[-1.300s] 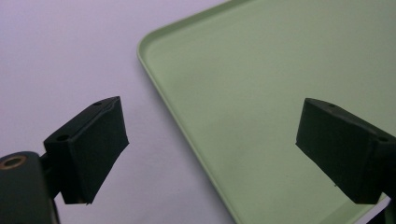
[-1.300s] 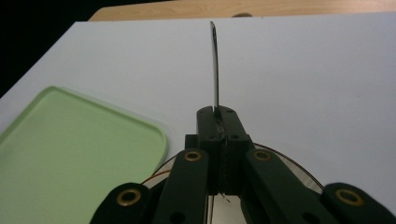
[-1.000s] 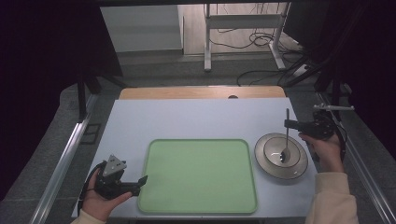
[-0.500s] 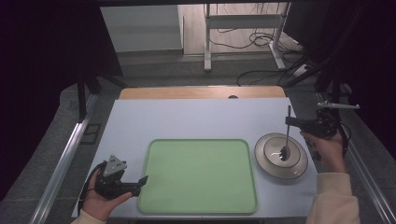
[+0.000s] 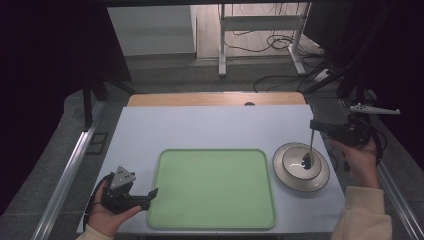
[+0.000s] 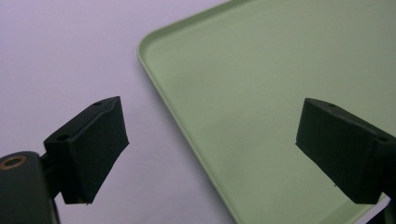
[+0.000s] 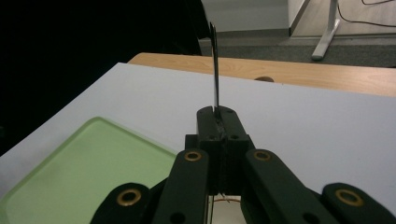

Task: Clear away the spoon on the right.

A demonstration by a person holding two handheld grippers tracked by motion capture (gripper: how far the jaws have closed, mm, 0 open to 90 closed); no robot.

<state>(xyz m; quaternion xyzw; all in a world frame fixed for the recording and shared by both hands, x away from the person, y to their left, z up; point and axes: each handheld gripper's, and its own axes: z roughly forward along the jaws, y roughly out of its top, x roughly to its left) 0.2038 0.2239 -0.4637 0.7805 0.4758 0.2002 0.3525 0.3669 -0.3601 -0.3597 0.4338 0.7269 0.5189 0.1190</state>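
A slim dark metal spoon (image 5: 309, 148) hangs nearly upright at the right of the high view, its handle pinched in the right gripper (image 5: 314, 125), whose jaws are clamped tight on it. The spoon's bowl end hovers over the small round bowl (image 5: 301, 163) that sits on a round grey plate (image 5: 300, 181); I cannot tell whether it has cleared the bowl. In the right gripper view, the thin handle (image 7: 214, 70) rises straight up from between the closed jaws.

Left of the plate lies a pale green rectangular plastic tray (image 5: 212, 187) on the white table (image 5: 200, 125). At lower left, the left gripper (image 5: 150, 194) rests by the tray's corner, jaws spread wide and holding nothing.

The step looks like lifting the spoon out of the bowl; next, it probably needs carrying left to the tray.

Compared with a second ago, the right hand and spoon sit higher; the left gripper is unchanged.
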